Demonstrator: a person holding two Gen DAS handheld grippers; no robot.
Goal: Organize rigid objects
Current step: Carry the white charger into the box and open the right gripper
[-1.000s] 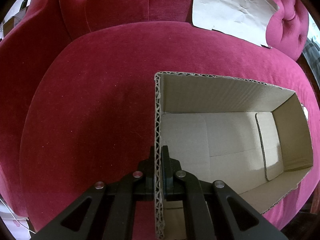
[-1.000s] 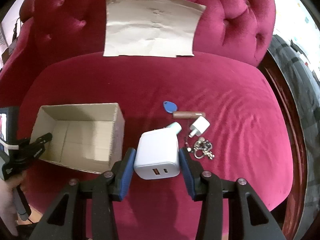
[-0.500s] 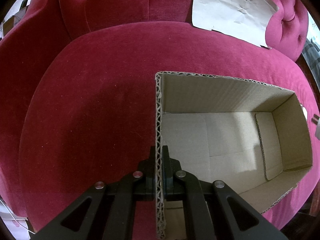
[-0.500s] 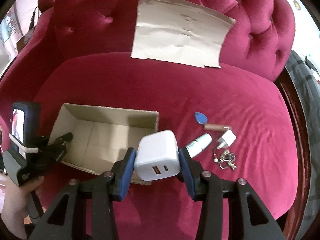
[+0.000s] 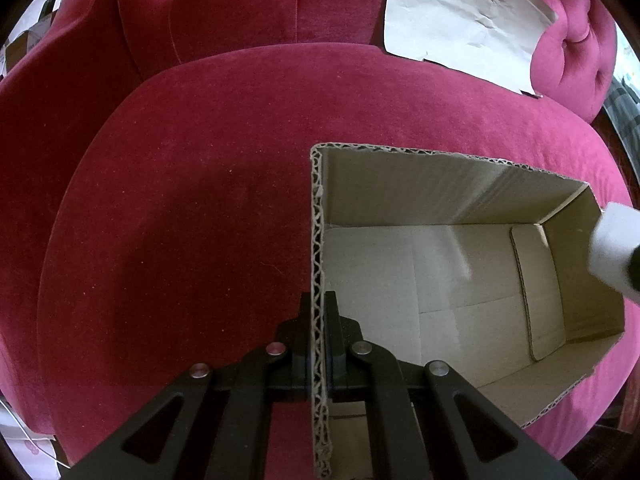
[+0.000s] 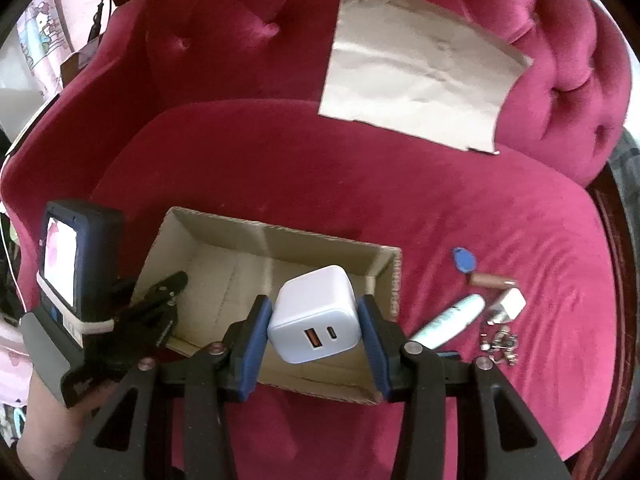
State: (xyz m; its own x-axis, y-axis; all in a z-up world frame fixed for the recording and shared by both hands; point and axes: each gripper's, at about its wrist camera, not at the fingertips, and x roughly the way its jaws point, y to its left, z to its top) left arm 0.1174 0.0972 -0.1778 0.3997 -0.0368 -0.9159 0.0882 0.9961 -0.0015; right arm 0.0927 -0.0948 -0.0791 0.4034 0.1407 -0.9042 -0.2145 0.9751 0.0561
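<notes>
An open cardboard box sits on the red velvet seat; it also shows in the right wrist view. My left gripper is shut on the box's left wall and shows in the right wrist view. My right gripper is shut on a white USB charger block and holds it above the box's right end. The charger shows blurred at the right edge of the left wrist view. The box is empty inside.
On the seat right of the box lie a blue key fob, a brown tube, a white tube, a small white plug and a bunch of keys. A sheet of brown paper leans on the tufted backrest.
My right gripper has carried the charger left from beside the small objects to above the box. The left gripper and box have not moved.
</notes>
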